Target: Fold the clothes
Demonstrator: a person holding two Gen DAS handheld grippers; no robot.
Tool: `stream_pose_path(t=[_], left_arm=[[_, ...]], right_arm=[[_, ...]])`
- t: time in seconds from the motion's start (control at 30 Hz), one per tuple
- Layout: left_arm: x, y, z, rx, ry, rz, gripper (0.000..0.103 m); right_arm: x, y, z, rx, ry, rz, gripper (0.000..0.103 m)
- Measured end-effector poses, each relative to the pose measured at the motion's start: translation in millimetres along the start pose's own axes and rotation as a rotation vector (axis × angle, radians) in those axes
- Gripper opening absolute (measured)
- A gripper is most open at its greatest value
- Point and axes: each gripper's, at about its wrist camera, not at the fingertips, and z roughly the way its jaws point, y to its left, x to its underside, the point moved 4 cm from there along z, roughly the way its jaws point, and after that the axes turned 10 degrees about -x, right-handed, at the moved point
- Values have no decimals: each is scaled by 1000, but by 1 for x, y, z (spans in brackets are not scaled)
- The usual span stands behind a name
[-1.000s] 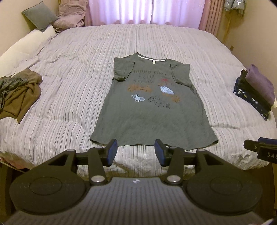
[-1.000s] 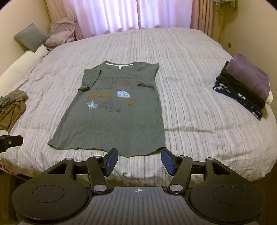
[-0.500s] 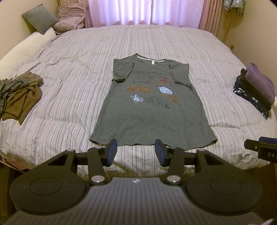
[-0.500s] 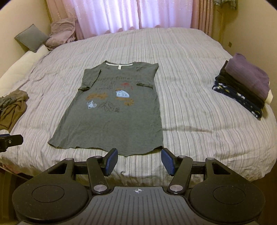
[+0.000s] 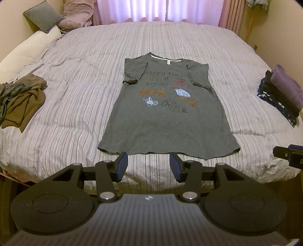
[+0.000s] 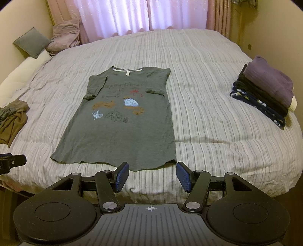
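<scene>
A grey printed T-shirt (image 5: 166, 121) (image 6: 121, 132) lies flat on the striped bed, collar toward the window, both sleeves folded inward. My left gripper (image 5: 148, 166) hovers open just in front of the shirt's hem, nothing between its blue pads. My right gripper (image 6: 152, 177) is open too, near the hem's right corner, also holding nothing. Each gripper's tip shows at the edge of the other's view.
A stack of folded clothes (image 5: 282, 94) (image 6: 265, 90) sits at the bed's right edge. A crumpled brown and grey pile (image 5: 20, 100) (image 6: 11, 121) lies at the left edge. Pillows (image 5: 43, 17) and a pink blanket (image 6: 66, 34) lie at the far left by the curtains.
</scene>
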Motion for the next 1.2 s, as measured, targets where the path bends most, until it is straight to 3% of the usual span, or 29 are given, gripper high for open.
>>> stream_pose_path(t=[0.3,0.5,0.67,0.9,1.2], left_arm=[[-6,20,23,34,-2,-11,44],[-16,61,65,70,0,-47,43],[-23,96,128,130,43,-106,40],[-21,136,247,227,141,-188,34],[-35,148,353,434,99,-139,34]], right_arm=[[-4,-2,18,-10,8,25,59],[2,-38,38,-33,3,143,59],[9,-79,71,-79,41,285,59],[3,-136,143,-201,31,419,59],[-7,-205,227,-444,-30,560,59]])
